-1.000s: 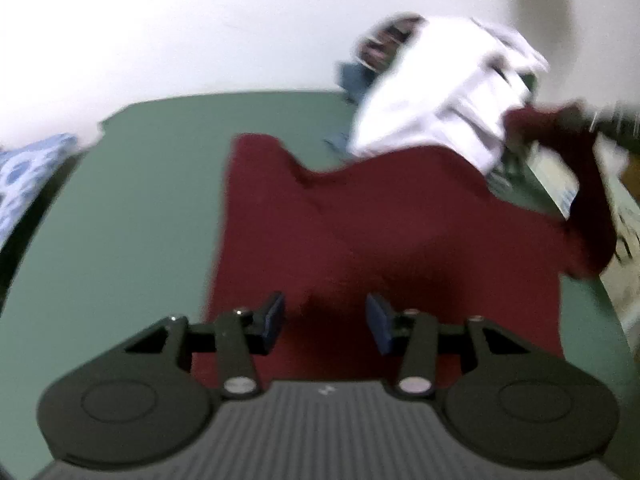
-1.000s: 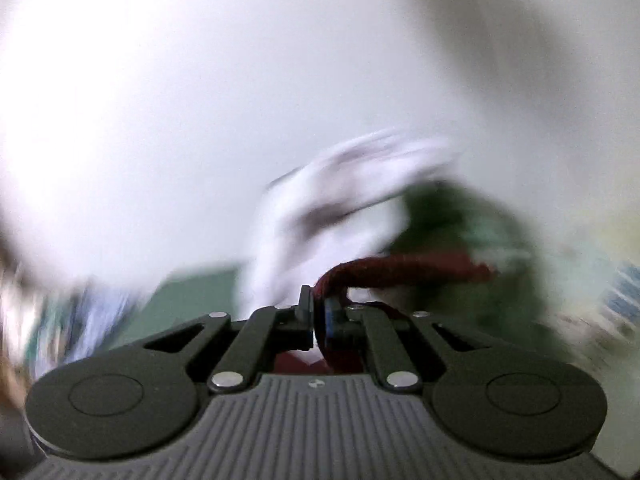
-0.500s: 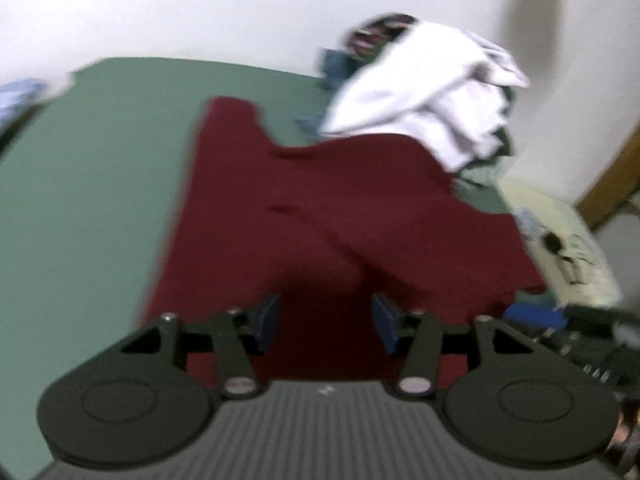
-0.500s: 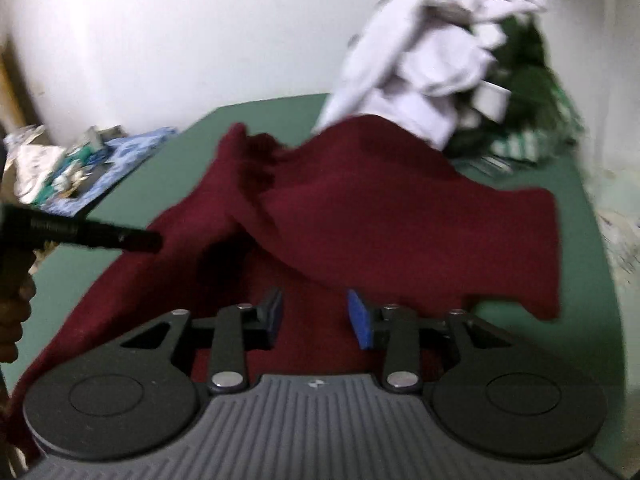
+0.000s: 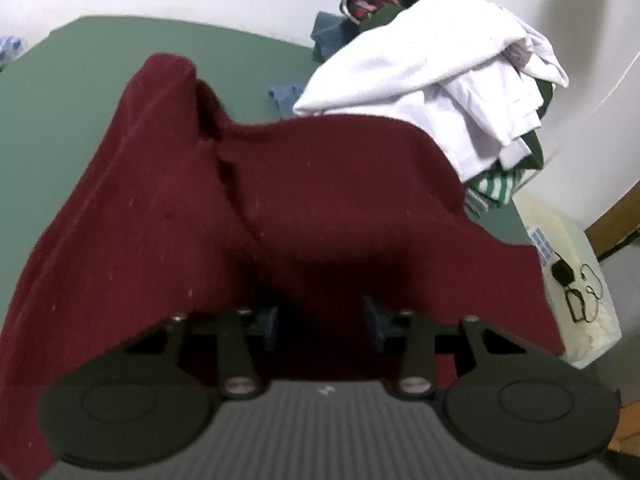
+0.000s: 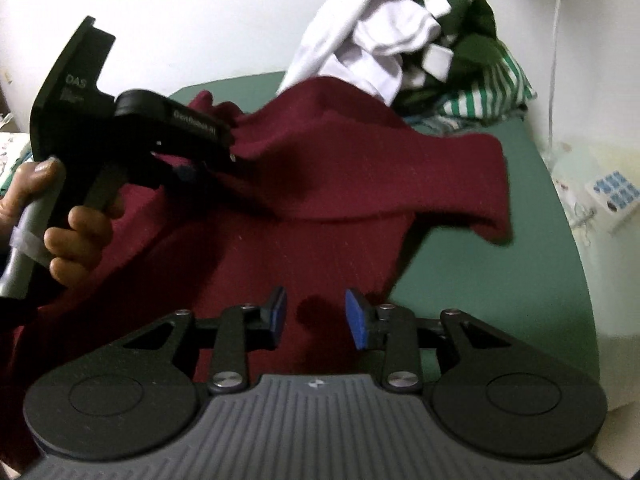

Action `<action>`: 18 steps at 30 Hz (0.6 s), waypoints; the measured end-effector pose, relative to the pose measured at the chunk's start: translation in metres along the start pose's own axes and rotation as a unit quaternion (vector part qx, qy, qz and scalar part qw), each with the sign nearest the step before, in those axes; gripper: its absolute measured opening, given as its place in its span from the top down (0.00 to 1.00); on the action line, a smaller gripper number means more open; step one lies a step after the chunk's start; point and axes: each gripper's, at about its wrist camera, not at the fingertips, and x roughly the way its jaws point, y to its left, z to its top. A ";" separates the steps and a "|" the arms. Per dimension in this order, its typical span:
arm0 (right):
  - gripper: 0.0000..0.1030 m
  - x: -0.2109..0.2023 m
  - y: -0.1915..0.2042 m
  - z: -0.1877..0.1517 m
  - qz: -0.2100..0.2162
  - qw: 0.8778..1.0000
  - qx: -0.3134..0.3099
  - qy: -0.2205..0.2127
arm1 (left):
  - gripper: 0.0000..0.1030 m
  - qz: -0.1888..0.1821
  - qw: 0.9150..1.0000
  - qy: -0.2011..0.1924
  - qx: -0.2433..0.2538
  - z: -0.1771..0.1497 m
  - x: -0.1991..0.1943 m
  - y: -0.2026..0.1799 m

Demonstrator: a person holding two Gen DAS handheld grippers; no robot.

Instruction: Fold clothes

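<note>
On the left, my left hand (image 6: 60,216) grips the handle of the left gripper (image 5: 320,326), which hangs low over the maroon sweater (image 5: 280,208). Its jaws are closing, pads still apart, with dark knit under the gap; I cannot tell whether any fabric sits between them. The sweater lies rumpled across the green table (image 5: 80,80), one sleeve ridged up at the far left.

In the middle, a raised fold runs across the sweater, resting against the pile of white and striped clothes (image 6: 420,40) behind.

To the right, the right gripper (image 6: 316,316) hovers above the hem area, its jaws closing a little and gripping nothing. The other sleeve (image 6: 472,184) flops toward the table's right edge.

To do this well, I would pinch only the top layer at each side, lift evenly, and lay the fold flat.
</note>
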 end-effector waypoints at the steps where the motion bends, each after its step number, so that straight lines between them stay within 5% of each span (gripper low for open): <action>1: 0.66 0.001 -0.001 -0.001 0.001 1.000 0.003 0.000 | 0.84 0.004 1.000 -0.003 -0.004 0.003 0.002 0.002; 2: 0.66 0.001 -0.001 -0.002 0.003 1.000 0.006 -0.002 | 0.98 0.006 1.000 -0.005 -0.009 0.005 0.003 0.005; 5: 0.68 0.001 0.000 -0.003 0.005 1.000 0.005 -0.006 | 1.00 -0.018 0.999 -0.010 -0.046 0.014 0.003 0.016; 9: 0.68 0.002 0.004 -0.007 -0.002 1.000 -0.010 -0.016 | 1.00 -0.031 0.998 -0.033 -0.034 0.026 -0.010 0.008; 13: 0.72 -0.003 0.000 -0.009 -0.005 1.000 0.001 -0.025 | 1.00 -0.033 0.998 -0.058 0.019 0.044 -0.031 -0.010; 18: 0.71 -0.034 -0.023 -0.014 0.009 0.994 0.101 -0.027 | 1.00 -0.051 0.989 -0.099 0.100 0.075 -0.071 -0.031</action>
